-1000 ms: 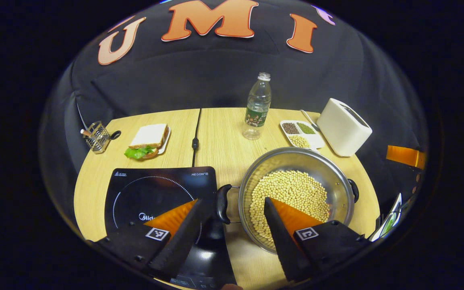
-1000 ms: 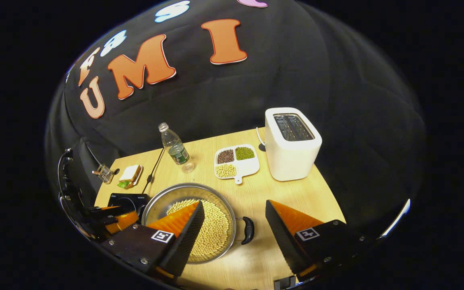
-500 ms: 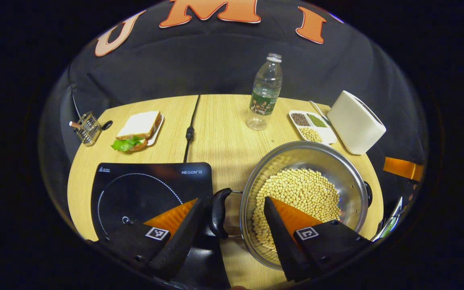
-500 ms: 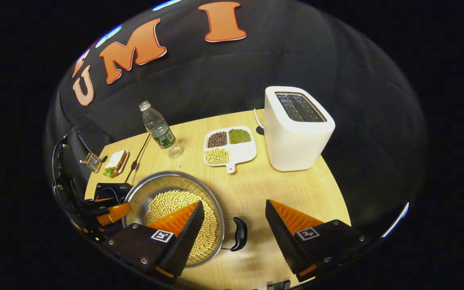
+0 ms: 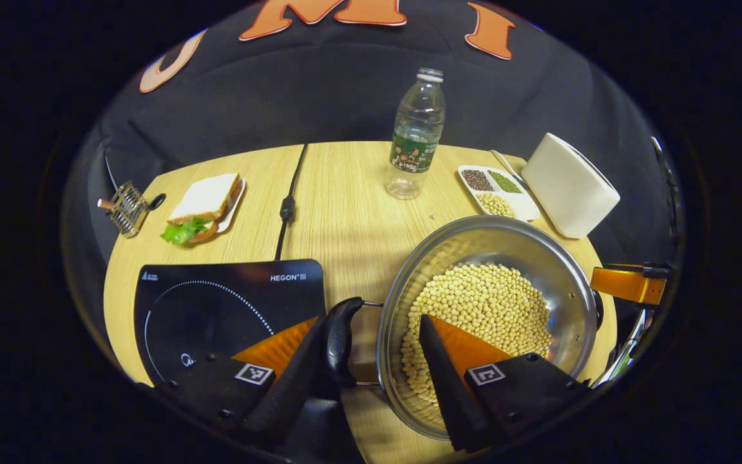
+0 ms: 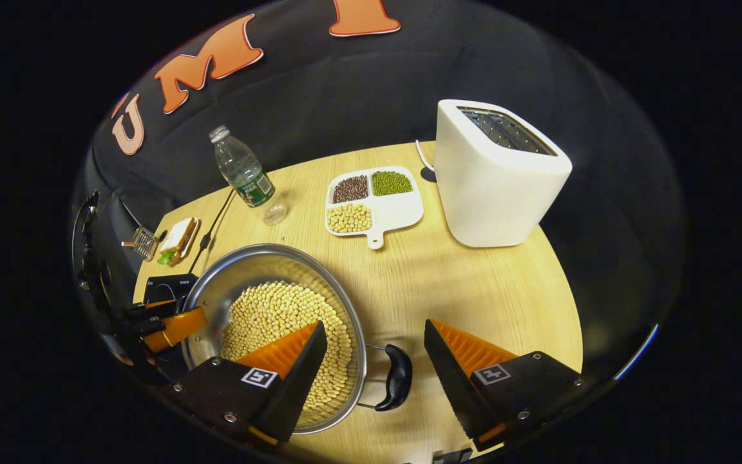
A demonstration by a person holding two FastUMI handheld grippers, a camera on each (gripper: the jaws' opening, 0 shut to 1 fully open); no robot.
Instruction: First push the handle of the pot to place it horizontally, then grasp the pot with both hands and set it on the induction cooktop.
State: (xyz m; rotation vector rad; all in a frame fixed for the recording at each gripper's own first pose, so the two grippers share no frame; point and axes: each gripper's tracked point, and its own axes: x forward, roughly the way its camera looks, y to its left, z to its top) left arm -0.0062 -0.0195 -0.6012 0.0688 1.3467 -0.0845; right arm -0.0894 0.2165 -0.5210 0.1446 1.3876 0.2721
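Between my left claw's (image 5: 371,351) spread fingers sits the pot's near loop handle (image 5: 339,340), with the steel pot (image 5: 564,283) of soybeans (image 5: 484,303) just beyond the right-hand finger. Jaws wide apart, nothing pinched yet. Over the last second this claw has dropped and closed in: the handle, which lay ahead of the fingertips, now lies within the gap, close against the left-hand finger (contact not resolvable from here). Forward-left of the claw lies the induction cooktop (image 5: 216,296), bare glass, just beside the pot.

My right claw (image 6: 375,357) likewise stands open, holding nothing. The pot's other loop handle (image 6: 397,383) lies between its fingers, nearer the left-hand one; the pot rim (image 6: 355,316) passes behind that finger. This claw too has moved forward and down in the same interval, so the handle has gone from ahead of the tips to well inside the gap.

Judgement: both handles appear to lie level, off opposite sides of the pot, so the push step looks finished and I am at the two-handed grasp. Pot not yet on the cooktop; it rests on the wooden table (image 6: 474,283). Next move calls for closing both claws on the handles together, then a level lift, since the beans are loose and would roll out on a tilt.

Beyond the pot: water bottle (image 5: 417,135), divided bean dish (image 6: 371,201), white toaster (image 6: 496,177) (all well apart from the transfer path).
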